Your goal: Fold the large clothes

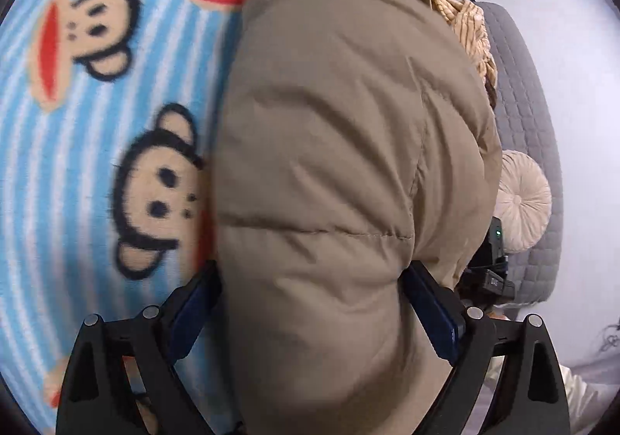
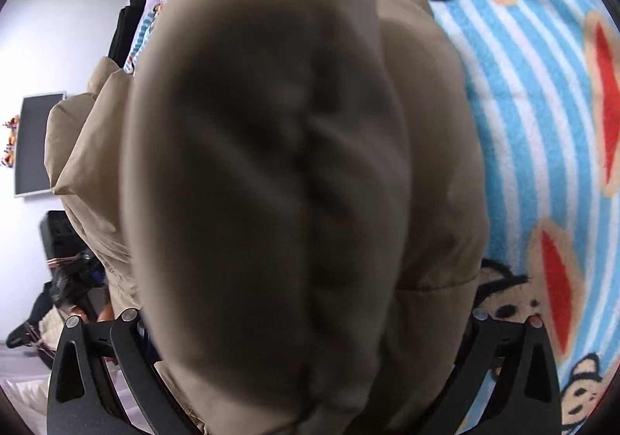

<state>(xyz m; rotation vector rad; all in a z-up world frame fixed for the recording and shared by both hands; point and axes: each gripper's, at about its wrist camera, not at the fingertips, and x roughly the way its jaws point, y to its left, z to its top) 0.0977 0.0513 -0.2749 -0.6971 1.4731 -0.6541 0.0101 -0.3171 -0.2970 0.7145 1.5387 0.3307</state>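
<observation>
A puffy khaki padded jacket lies bunched on a blue-striped blanket with monkey faces. In the left wrist view a thick fold of it fills the gap of my left gripper. The blue pads stand wide on either side of the fold and only brush the fabric. In the right wrist view the jacket bulges up close to the lens, blurred. It covers the fingertips of my right gripper, whose arms are spread as wide as they go. The blanket shows at the right.
A grey quilted cover with a round cream cushion lies right of the jacket, and a striped yellowish garment sits behind it. A dark screen hangs on the white wall. A black box stands below it.
</observation>
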